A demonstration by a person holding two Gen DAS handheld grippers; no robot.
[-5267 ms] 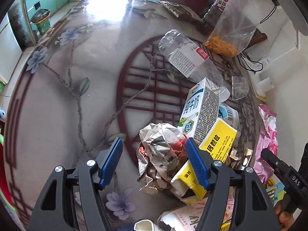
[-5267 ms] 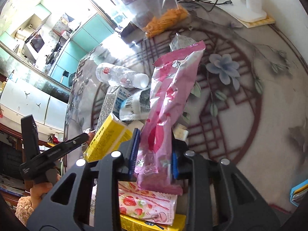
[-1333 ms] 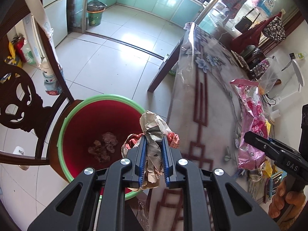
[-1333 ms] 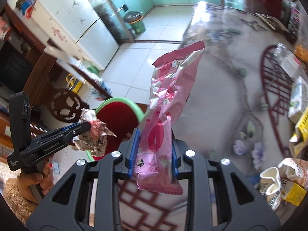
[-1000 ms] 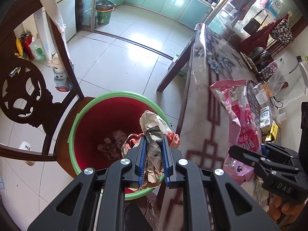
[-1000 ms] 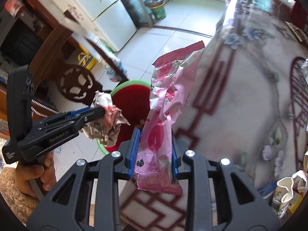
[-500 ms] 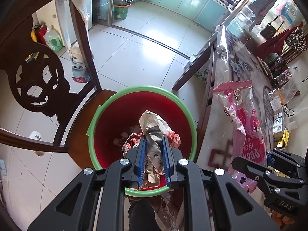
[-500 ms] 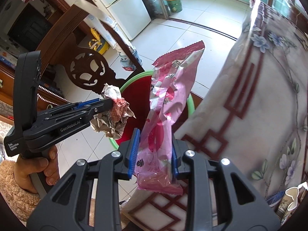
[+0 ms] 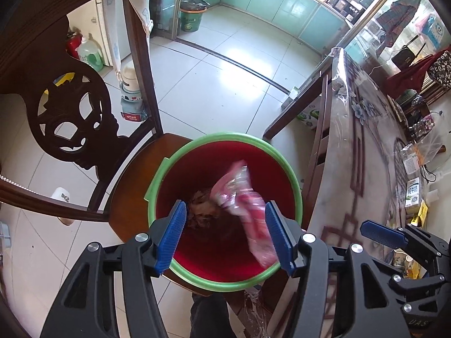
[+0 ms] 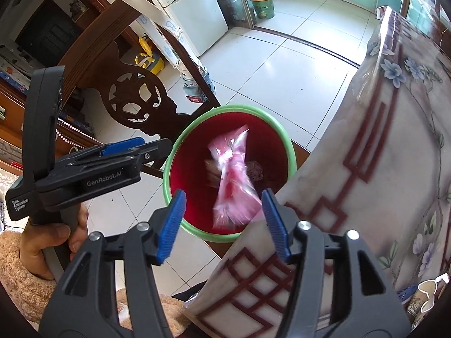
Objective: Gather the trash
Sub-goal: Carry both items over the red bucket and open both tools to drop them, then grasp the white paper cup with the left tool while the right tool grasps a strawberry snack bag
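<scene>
White floor tiles and a carved dark chair [image 9: 64, 107] frame the red bin, both my grippers empty above it
Left to right: my left gripper [image 9: 225, 235] hangs over the green-rimmed red bin [image 9: 180, 156] on the chair seat, its blue jaws having just been opening and now standing apart with nothing pressed between them; crumpled paper [image 9: 201, 208] lies at the bin's bottom; the pink snack wrapper [image 10: 232, 177] is blurred inside the bin, touching no pad, its long axis tilted, upper end toward the far rim, lower end toward my jaws; my right gripper [image 10: 222, 222] has likewise just been opening, jaws apart and empty, at the edge of the flowered table [image 10: 394, 146]; further trash on the table, a milk carton [image 9: 412, 195] among it
</scene>
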